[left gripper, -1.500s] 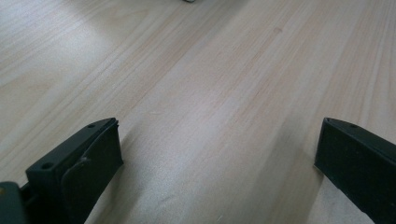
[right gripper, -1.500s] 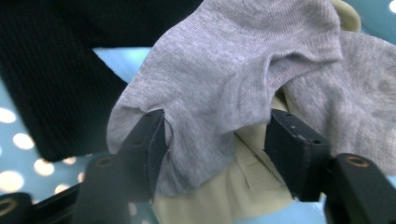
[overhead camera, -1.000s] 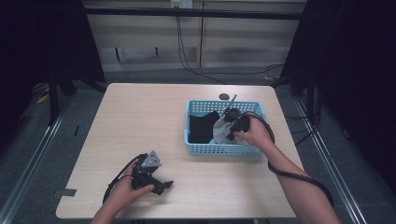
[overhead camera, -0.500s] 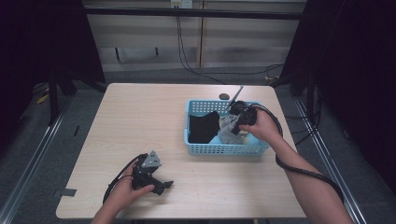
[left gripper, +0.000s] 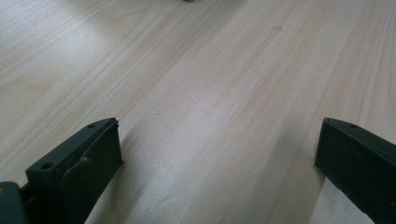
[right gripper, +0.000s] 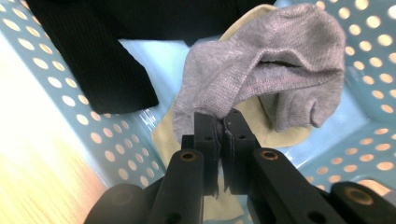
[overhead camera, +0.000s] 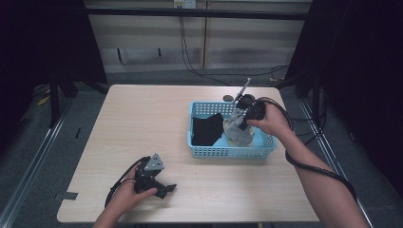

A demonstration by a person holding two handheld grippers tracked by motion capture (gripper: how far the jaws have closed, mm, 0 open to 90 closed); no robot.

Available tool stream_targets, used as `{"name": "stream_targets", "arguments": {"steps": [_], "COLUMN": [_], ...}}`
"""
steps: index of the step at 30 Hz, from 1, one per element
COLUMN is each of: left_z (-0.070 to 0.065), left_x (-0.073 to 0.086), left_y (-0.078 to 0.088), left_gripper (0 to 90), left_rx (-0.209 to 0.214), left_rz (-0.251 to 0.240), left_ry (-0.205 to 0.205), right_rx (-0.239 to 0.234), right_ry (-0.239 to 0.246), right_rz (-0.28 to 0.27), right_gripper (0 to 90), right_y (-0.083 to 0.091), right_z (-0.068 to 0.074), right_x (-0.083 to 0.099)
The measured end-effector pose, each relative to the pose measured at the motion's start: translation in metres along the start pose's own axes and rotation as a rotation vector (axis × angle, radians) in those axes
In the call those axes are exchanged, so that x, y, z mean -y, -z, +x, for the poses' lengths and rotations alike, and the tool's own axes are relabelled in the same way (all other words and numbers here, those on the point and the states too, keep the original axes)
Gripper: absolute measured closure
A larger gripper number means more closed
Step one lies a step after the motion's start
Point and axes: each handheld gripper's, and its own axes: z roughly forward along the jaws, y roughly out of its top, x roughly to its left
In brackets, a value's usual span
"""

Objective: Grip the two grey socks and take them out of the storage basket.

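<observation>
While the right gripper (right gripper: 221, 122) hangs over the blue basket (overhead camera: 209, 151), I have its jaws pinched tight on a fold of the grey sock (right gripper: 261, 70) — the cloth bunches up between the pads and the rest droops toward the basket floor. It dangles above a pale yellow cloth (right gripper: 261, 123), with a black garment (right gripper: 102, 60) lying beside it in the same basket.

I judge the sock light and entirely limp: it will sag, swing and stretch rather than keep any shape, and its knit should give the pads good friction, so slipping is not my main worry. The grip sits near one edge, which I think is adequate for lifting, though a bite on a thicker fold — the cuff, say — would be surer. A trailing end could snag on the basket rim.

The left gripper (overhead camera: 160, 187) rests on the table (overhead camera: 142, 118) near my side, jaws spread wide with nothing between them.
</observation>
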Motion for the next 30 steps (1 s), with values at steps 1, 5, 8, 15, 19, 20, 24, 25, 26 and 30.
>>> {"name": "stream_targets", "arguments": {"steps": [1, 5, 8, 15, 19, 20, 24, 25, 26, 30], "left_z": [0.0, 0.0, 0.0, 0.0, 0.0, 0.0, 0.0, 0.0, 0.0, 0.0], "left_x": [0.0, 0.0, 0.0, 0.0, 0.0, 0.0, 0.0, 0.0, 0.0, 0.0], "left_y": [0.0, 0.0, 0.0, 0.0, 0.0, 0.0, 0.0, 0.0, 0.0, 0.0], "left_gripper": [0.0, 0.0, 0.0, 0.0, 0.0, 0.0, 0.0, 0.0, 0.0, 0.0], "left_rx": [0.001, 0.0, -0.004, 0.0, -0.001, 0.003, -0.003, -0.003, -0.003, -0.003], "left_rz": [0.001, 0.0, 0.0, 0.002, 0.001, 0.003, 0.002, 0.002, 0.002, 0.002], "left_ry": [-0.001, 0.0, -0.002, -0.003, -0.002, -0.002, -0.002, -0.002, -0.002, -0.002], "right_rx": [0.003, 0.006, -0.002, 0.003, -0.005, -0.004, -0.016, -0.02, -0.022, -0.02], "right_ry": [-0.001, 0.009, 0.008, 0.025, 0.04, 0.042, 0.052, 0.054, 0.062, 0.076], "right_rz": [-0.005, -0.002, -0.013, -0.023, -0.041, -0.035, -0.056, -0.063, -0.068, -0.068], "right_gripper": [85.8, 85.8, 85.8, 85.8, 85.8, 85.8, 85.8, 85.8, 85.8, 85.8], "right_y": [0.002, 0.008, 0.013, 0.029, 0.036, 0.038, 0.046, 0.048, 0.049, 0.056], "right_z": [0.0, 0.001, 0.002, 0.007, 0.011, 0.012, 0.016, 0.017, 0.017, 0.021], "right_x": [0.0, -0.001, -0.002, -0.003, -0.002, -0.002, -0.002, -0.002, -0.002, -0.001]}}
